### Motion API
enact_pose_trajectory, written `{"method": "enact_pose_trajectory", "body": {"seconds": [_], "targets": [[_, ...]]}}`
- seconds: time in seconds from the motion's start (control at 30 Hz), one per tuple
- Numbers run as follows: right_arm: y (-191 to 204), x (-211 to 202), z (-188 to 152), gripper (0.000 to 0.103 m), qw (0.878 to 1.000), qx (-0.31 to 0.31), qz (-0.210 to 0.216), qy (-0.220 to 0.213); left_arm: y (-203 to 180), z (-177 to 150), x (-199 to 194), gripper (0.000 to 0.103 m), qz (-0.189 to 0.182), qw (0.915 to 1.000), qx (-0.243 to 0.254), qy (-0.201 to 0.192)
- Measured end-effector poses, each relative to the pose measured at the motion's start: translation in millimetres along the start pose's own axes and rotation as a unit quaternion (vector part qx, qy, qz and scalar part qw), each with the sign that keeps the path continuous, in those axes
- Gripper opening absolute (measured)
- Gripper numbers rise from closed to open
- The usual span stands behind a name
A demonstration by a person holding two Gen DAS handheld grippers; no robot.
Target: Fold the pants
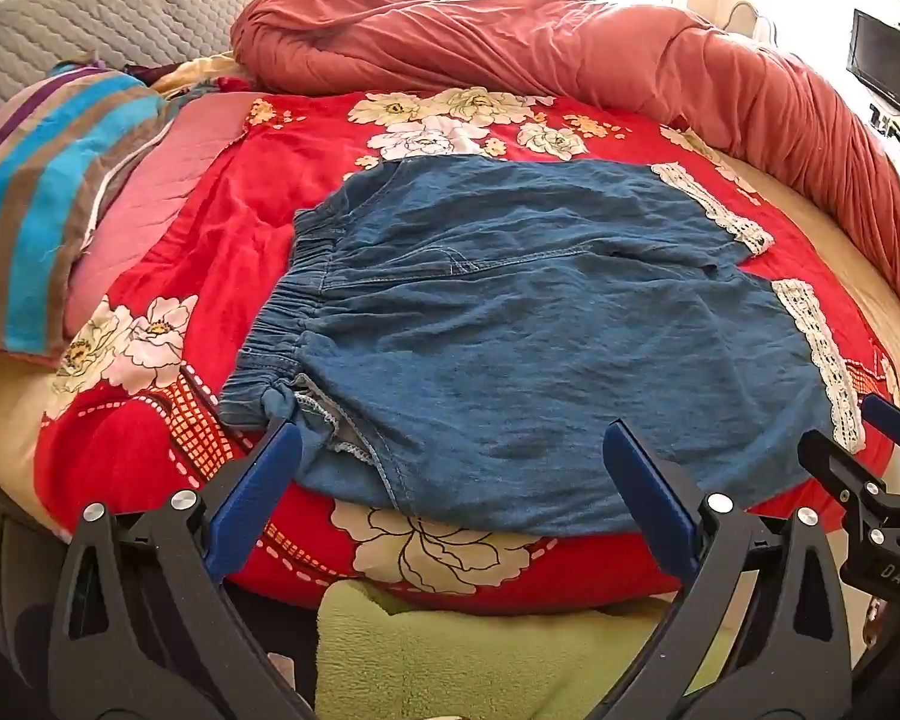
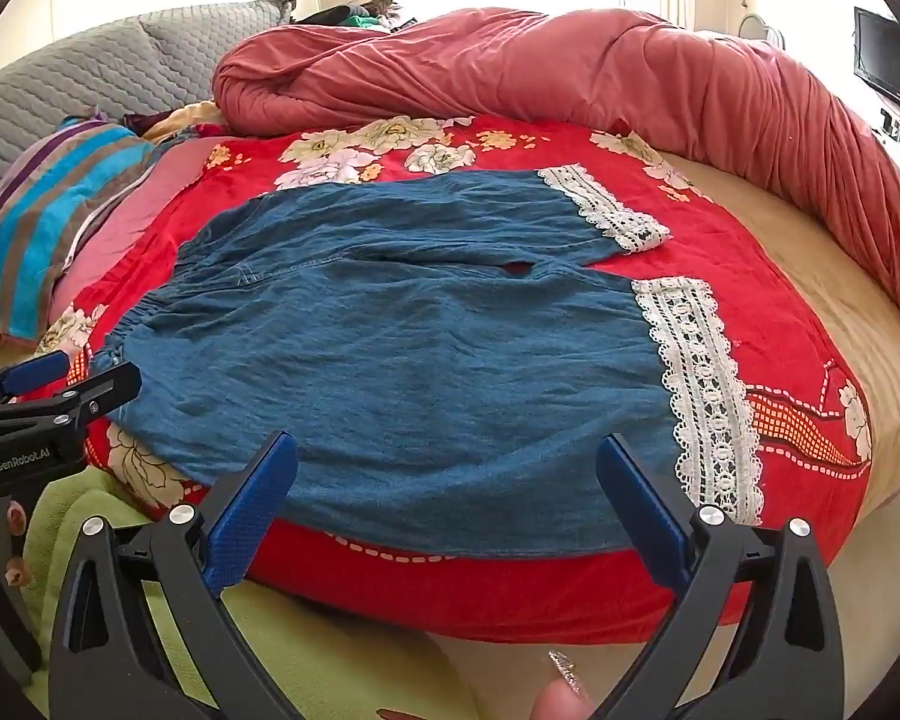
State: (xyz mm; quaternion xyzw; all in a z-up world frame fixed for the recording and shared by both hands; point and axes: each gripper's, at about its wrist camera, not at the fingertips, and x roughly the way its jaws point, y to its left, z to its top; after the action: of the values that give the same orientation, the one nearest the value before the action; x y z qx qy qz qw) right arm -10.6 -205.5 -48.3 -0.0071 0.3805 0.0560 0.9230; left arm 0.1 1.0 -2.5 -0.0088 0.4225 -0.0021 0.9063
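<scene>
Blue denim shorts (image 1: 510, 324) with white lace cuffs (image 1: 822, 354) lie spread flat on a red floral blanket (image 1: 210, 228). The elastic waistband (image 1: 288, 294) is at the left, the leg ends at the right. My left gripper (image 1: 453, 438) hovers open over the near edge by the waistband corner, nothing between its blue fingers. In the right wrist view the shorts (image 2: 402, 360) fill the middle and my right gripper (image 2: 447, 450) stands open above the near hem, left of the lace cuff (image 2: 702, 396). Each gripper shows at the edge of the other's view.
A rolled pink-red duvet (image 1: 570, 54) curves along the far and right side of the bed. A striped blue and brown cloth (image 1: 48, 192) and grey quilted pillows (image 1: 90, 24) lie at the left. A green towel (image 1: 450, 660) sits below the blanket's near edge. A fingertip (image 2: 564, 696) shows at the bottom.
</scene>
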Motion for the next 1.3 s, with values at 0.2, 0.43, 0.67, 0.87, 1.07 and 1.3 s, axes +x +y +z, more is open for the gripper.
{"method": "enact_pose_trajectory", "body": {"seconds": [0.2, 0.43, 0.67, 0.87, 1.07, 1.3], "targets": [[-0.4, -0.6, -2.0, 0.099, 1.000, -0.001, 0.001, 0.002, -1.3, -0.9, -1.7, 0.095, 0.002, 1.0000, 0.001, -0.001], [4.3, 2.1, 0.0, 0.099, 1.000, -0.006, 0.000, 0.006, -4.0, -0.6, -2.4, 0.095, 0.005, 1.0000, 0.003, 0.000], [4.6, 2.3, 0.0, 0.099, 1.000, -0.006, 0.000, 0.006, -3.6, 0.0, -2.5, 0.095, 0.005, 1.0000, 0.003, 0.000], [4.6, 1.0, 0.1, 0.099, 1.000, -0.006, 0.000, 0.004, -2.5, 0.6, -4.1, 0.095, 0.005, 1.0000, 0.003, -0.002], [4.7, 1.0, 0.4, 0.099, 1.000, -0.007, 0.000, 0.004, 1.1, 2.4, -5.7, 0.095, 0.006, 1.0000, 0.002, -0.003], [5.0, 1.0, -0.1, 0.099, 1.000, -0.007, 0.000, 0.004, 1.2, 1.9, -6.9, 0.095, 0.009, 0.9999, 0.002, -0.005]]}}
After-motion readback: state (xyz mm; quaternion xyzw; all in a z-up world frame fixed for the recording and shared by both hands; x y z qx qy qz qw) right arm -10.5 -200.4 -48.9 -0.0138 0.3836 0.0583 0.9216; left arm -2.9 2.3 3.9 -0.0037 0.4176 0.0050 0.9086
